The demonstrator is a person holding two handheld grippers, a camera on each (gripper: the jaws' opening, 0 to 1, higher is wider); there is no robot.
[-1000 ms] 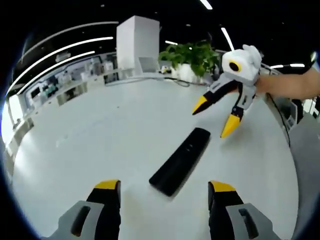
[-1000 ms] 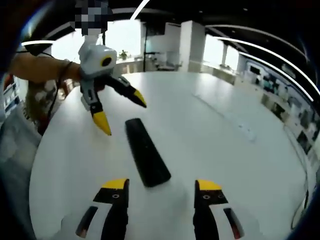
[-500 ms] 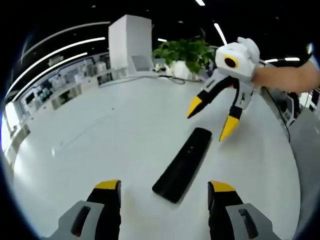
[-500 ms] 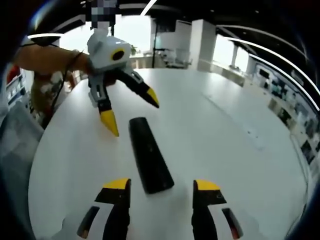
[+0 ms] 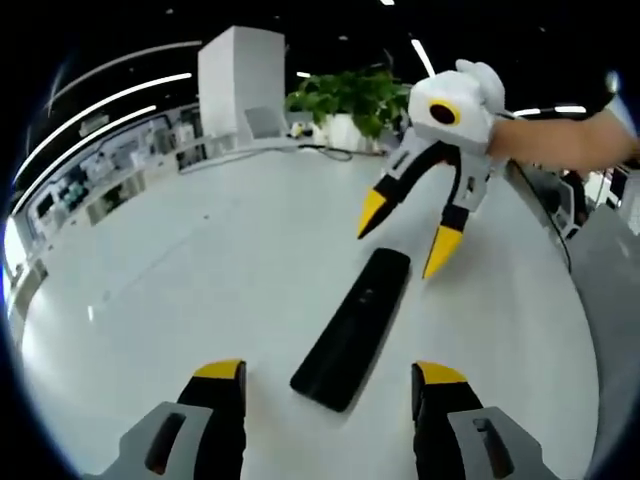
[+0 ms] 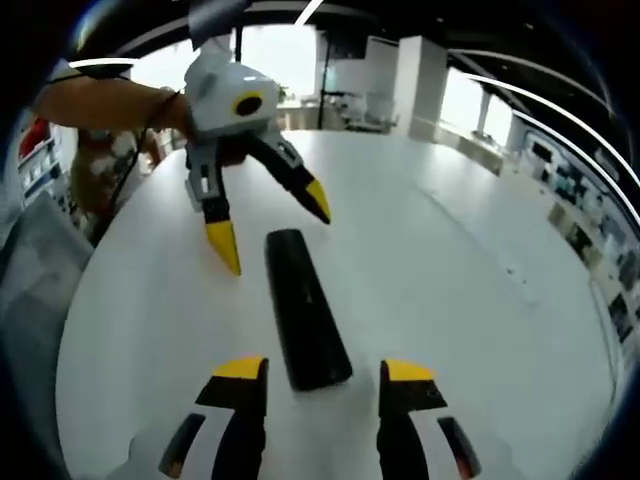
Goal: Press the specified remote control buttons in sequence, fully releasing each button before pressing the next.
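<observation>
A long black remote control [image 5: 352, 326] lies flat on the white round table [image 5: 180, 280]. In the left gripper view my left gripper [image 5: 330, 375] stands open just short of the remote's near end. My right gripper [image 5: 404, 240] comes in from the upper right, open, its yellow tips above and beside the remote's far end. In the right gripper view the same remote [image 6: 304, 310] runs away from my open right gripper [image 6: 322, 372]. There the left gripper [image 6: 272, 228] hangs open over the remote's far end, held by a person's hand.
A potted green plant [image 5: 350, 100] and a white pillar [image 5: 240, 75] stand beyond the table's far edge. Shelving and desks line the room on the left. A person's arm [image 6: 100, 105] reaches in from the upper left of the right gripper view.
Both grippers have drawn closer to the remote and to each other. The remote lies where it was, and both jaws stay apart.
</observation>
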